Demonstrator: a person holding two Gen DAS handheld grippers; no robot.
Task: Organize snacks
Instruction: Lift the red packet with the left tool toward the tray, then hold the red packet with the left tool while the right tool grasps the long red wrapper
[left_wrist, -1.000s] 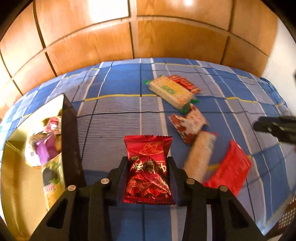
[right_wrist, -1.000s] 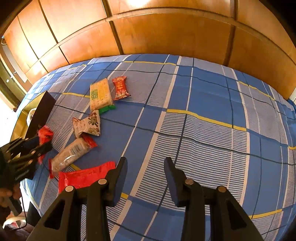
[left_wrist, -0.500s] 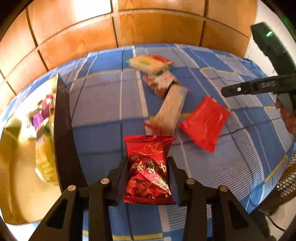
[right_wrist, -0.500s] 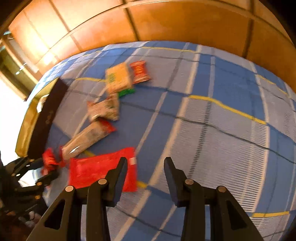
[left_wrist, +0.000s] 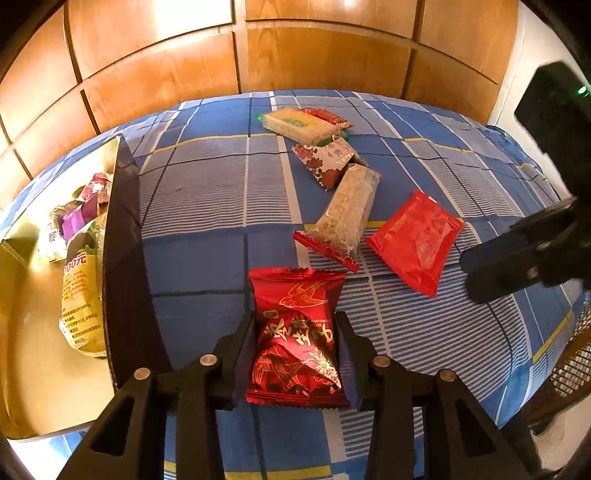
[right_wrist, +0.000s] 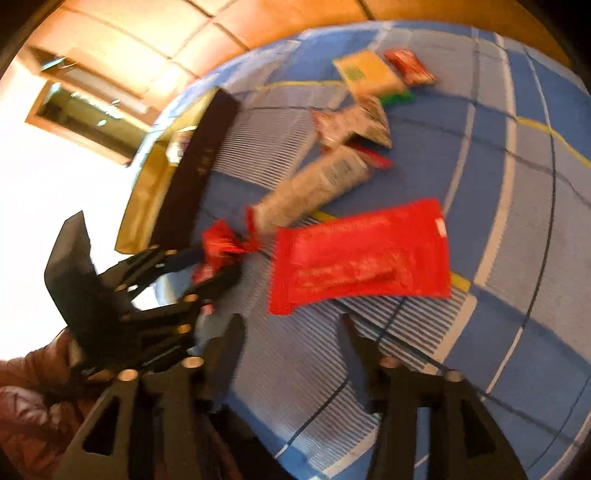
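- Dark red foil snack pack (left_wrist: 295, 332) sits pinched between the left gripper (left_wrist: 295, 354) pads, bottom-center of the left wrist view – jaws narrowed onto its sides, top half sticking out past the tips. It hangs over the blue plaid cloth (left_wrist: 207, 206), w/ the gold-lined box (left_wrist: 26, 350) at about 9 o'clock from it.
- Box already has a yellow bag (left_wrist: 79, 306) & a purple-ish pack (left_wrist: 74, 223) in the far end; the near part of the floor looks bare – prob. the best drop spot.
- Dark box wall (left_wrist: 122, 258) stands between pack & box interior. My read: lift enough to clear that rim before swinging over, else the foil edge catches.
- Let go only once the pack is fully over the gold floor, low, so it lies flat.
- Right gripper (right_wrist: 291, 332) – jaws opening, nothing between them; the flat bright-red pouch (right_wrist: 358, 254) lies at 12 o'clock just ahead of its tips, not touched.
- For that pick: pouch is thin & flat on cloth – come down w/ one finger on each long edge, press lightly into the fabric, then close. Risk: pinching cloth too.
- The clear-wrapped bar (left_wrist: 347, 218) lies touching or nearly touching the pouch at about 10 o'clock from it; keep the fingers off it.
- Further out at 12 o'clock: floral pack (left_wrist: 325, 162), cracker pack (left_wrist: 299, 125), small red pack (left_wrist: 325, 115) – leave for later.
- The grippers are close – stagger the moves.
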